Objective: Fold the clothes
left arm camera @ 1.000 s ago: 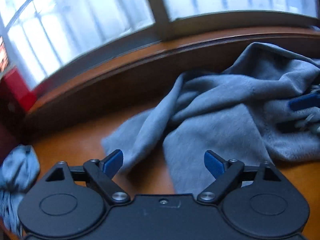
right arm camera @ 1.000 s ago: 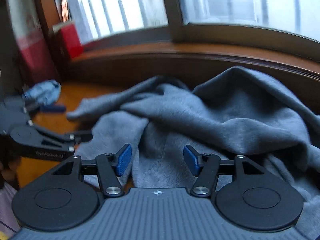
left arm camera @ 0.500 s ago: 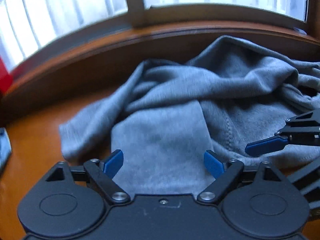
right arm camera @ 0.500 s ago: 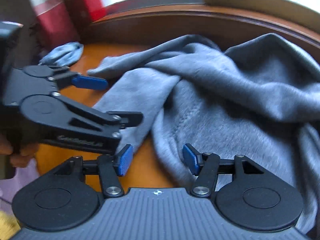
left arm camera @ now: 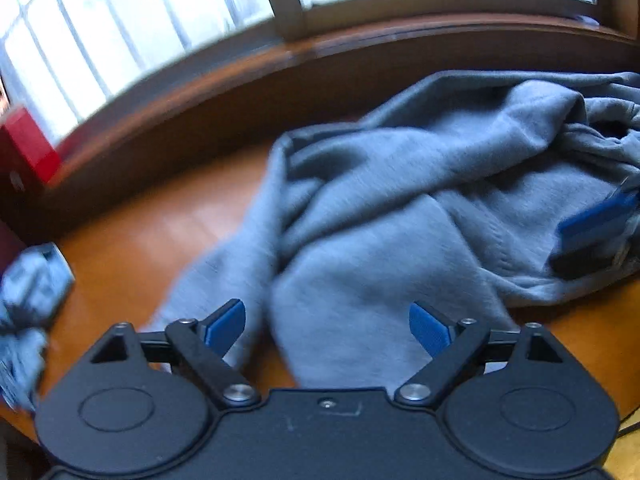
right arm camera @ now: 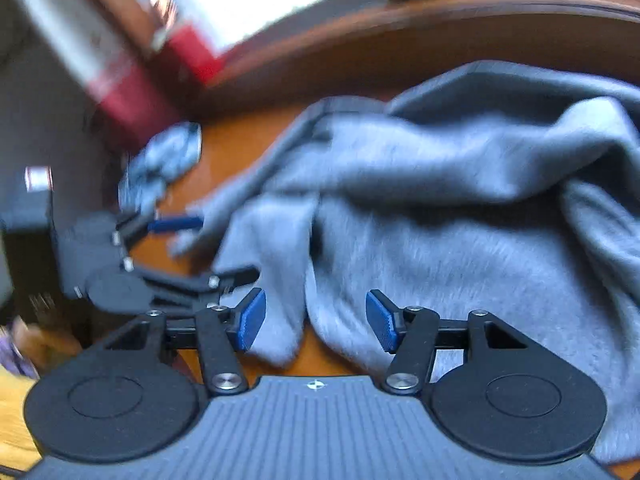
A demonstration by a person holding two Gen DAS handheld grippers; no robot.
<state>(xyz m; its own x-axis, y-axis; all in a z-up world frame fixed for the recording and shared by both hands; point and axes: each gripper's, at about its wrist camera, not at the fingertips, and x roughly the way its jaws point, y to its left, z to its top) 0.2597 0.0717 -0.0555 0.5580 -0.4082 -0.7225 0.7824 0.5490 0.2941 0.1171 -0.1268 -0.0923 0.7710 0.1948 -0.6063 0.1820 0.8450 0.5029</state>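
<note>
We see a grey sweatshirt (left arm camera: 400, 208) lying crumpled on the orange-brown wooden worktop (left arm camera: 152, 236), bunched into thick folds with one long flap reaching toward us in both wrist views. Our left tongs (left arm camera: 327, 326) stand wide apart and hold nothing; the near flap of the sweatshirt lies between and just beyond their blue pads (left arm camera: 224, 324), low in the left wrist view, though we cannot tell whether either pad touches the cloth. Our right tongs (right arm camera: 316, 320) are likewise spread apart with nothing between them; the near hem of the sweatshirt (right arm camera: 440, 216) hangs in folds just ahead of their pads (right arm camera: 252, 320), with a strip of bare worktop showing below the cloth. In the right wrist view the left tongs (right arm camera: 192, 248) show at the left edge, near the left end of the garment, blurred. In the left wrist view the right tongs appear only as a blue finger at the right edge, lying over the right side of the sweatshirt. A smaller bluish-grey bundle of cloth (left arm camera: 32, 300) lies apart from the sweatshirt at the far left of the worktop. Behind the worktop runs a dark wooden sill (left arm camera: 360, 52) under a bright window (left arm camera: 140, 20), and a red box (right arm camera: 132, 92) stands at the left.
</note>
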